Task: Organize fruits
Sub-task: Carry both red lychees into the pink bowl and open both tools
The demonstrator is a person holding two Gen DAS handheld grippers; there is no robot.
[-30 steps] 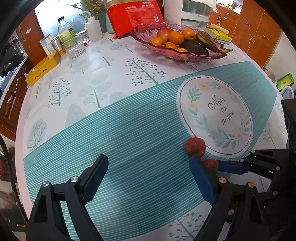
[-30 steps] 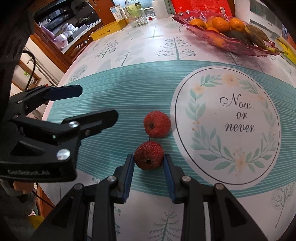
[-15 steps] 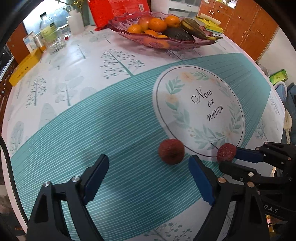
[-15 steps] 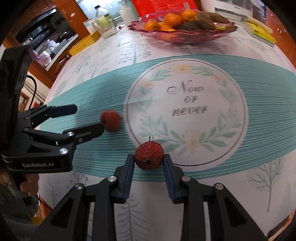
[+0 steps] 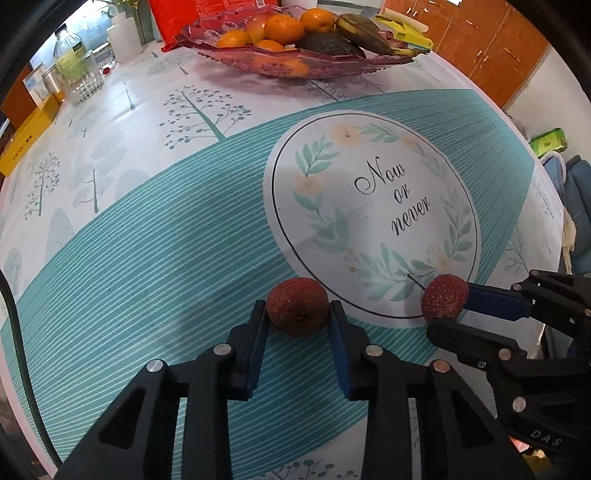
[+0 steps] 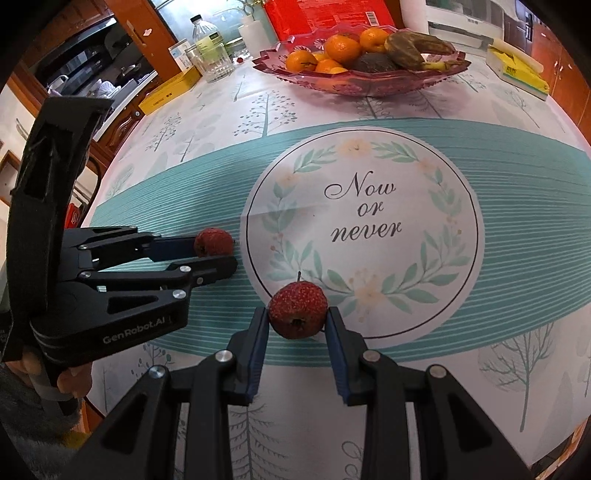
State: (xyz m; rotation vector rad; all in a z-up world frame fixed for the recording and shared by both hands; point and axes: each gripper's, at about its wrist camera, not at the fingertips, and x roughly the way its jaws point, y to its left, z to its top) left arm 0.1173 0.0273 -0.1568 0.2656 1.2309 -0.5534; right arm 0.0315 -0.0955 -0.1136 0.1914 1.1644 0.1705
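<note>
Two small red fruits are in the grippers near the front of the table. My left gripper (image 5: 297, 318) has its jaws closing on the darker red fruit (image 5: 295, 306), and both blue pads press its sides; it rests on the teal stripe. From the right wrist view, this left gripper (image 6: 214, 254) and its fruit (image 6: 213, 242) are at mid-left. My right gripper (image 6: 297, 318) is shut on the speckled red fruit (image 6: 297, 308), which has a short stem. That right gripper (image 5: 448, 308) and its fruit (image 5: 445, 297) show at the right. A pink glass fruit bowl (image 6: 369, 83) with oranges stands at the back.
The bowl (image 5: 332, 72) also holds an avocado and dark bananas. A glass (image 6: 214, 62), a bottle (image 6: 203, 35), a yellow box (image 6: 166, 92) and a red packet (image 6: 325, 14) stand at the back left. A yellow-and-white box (image 6: 517, 68) lies at the back right. A hand (image 6: 74, 380) holds the left gripper.
My left gripper came forward over the darker fruit and its jaws went from wide open to closed on it. My right gripper carried its fruit rightwards, away from the other fruit.
</note>
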